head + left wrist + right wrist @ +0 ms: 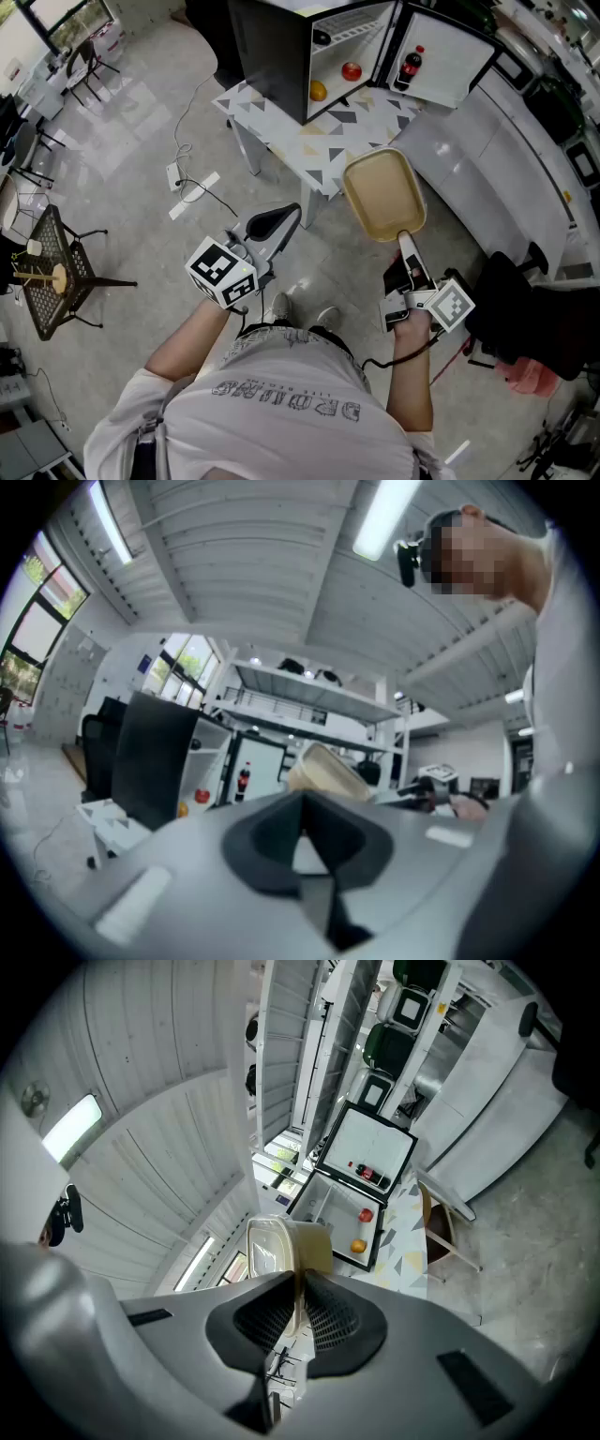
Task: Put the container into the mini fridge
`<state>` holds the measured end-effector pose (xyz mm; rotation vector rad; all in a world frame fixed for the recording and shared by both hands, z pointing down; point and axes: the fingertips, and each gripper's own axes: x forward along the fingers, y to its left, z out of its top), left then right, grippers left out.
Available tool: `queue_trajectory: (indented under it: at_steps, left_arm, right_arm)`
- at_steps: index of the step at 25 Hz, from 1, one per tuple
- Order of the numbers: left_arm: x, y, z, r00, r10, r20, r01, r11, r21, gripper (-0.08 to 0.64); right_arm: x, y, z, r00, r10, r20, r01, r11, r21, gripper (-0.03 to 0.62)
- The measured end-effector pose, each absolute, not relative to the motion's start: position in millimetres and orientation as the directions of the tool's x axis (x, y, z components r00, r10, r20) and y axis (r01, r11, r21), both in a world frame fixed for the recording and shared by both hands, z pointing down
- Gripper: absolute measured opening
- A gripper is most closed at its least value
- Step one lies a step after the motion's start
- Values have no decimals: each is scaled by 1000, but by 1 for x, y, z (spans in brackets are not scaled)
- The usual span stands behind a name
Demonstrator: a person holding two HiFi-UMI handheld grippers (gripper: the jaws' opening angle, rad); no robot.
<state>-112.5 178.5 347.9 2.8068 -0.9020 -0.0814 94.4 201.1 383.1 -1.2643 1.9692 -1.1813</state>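
The right tongs (300, 1283) are clamped narrow on the container (382, 192), their black ribbed pads pressing on its near edge from both sides. The container is a beige, rounded-rectangle tub. In the right gripper view a clear lid shows on its left face. It is held up in the air at the right of the scene, with one broad face turned up toward the head camera. It hangs at the near corner of the tabletop (309, 141) and is not yet in the mini fridge (272, 47).

The left tongs (302, 808) are closed with their dark pads meeting, and nothing is between them. They are held out over the floor (141, 122), to the left of the container and well apart from it, pointing toward the tabletop.

The mini fridge stands on the far part of the tabletop, which is white with a pattern of grey and yellow triangles. The fridge has a dark outer side and a white inside, and its door (450, 66) is swung open to the right. On the fridge's lower level lie an orange fruit (318, 91) and, just to its right, a red fruit (352, 70). A cola bottle (412, 66) with a red cap stands upright in the door's rack.

On the floor to the left, a cable (202, 187) runs to a white power strip (173, 174). Further left stands a black mesh stool (52, 272).
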Motion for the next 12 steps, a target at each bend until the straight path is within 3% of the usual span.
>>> queue_trajectory:
  at_steps: [12]
  left_arm:
    - [-105,191,349,811,-584,13,-575,-795,193,8]
  right_arm:
    - [102,207,387,-417,-908,51,-437,151,-887,34]
